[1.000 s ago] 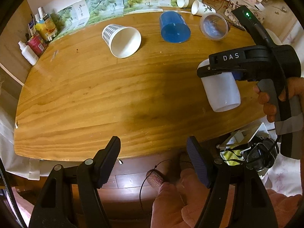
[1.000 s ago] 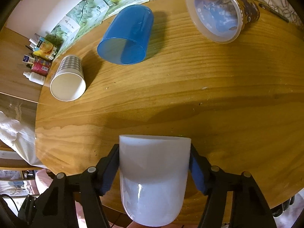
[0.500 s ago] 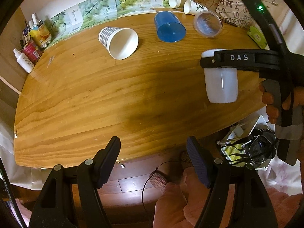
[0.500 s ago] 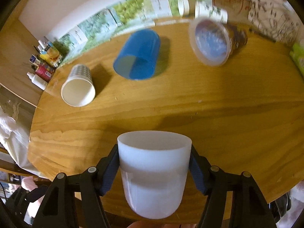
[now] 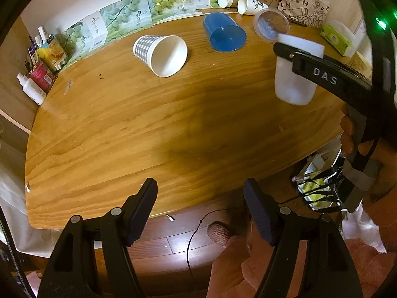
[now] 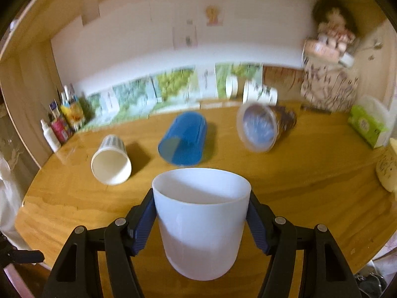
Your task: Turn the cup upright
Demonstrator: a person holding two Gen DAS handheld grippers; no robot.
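Note:
My right gripper is shut on a white plastic cup, one finger on each side of its wall. The cup is held above the wooden table, mouth up and almost upright. In the left wrist view the same cup hangs above the table's right side, gripped by the right gripper marked DAS. My left gripper is open and empty, over the table's near edge.
A checked paper cup, a blue cup and a clear lidded tub lie on their sides at the far half of the table. Two small cups, bottles and boxes line the back. A green tissue box sits at right.
The right gripper has rotated the white cup from mouth-down through level to mouth-up and lifted it a little. The left gripper has stayed open near the table's edge.

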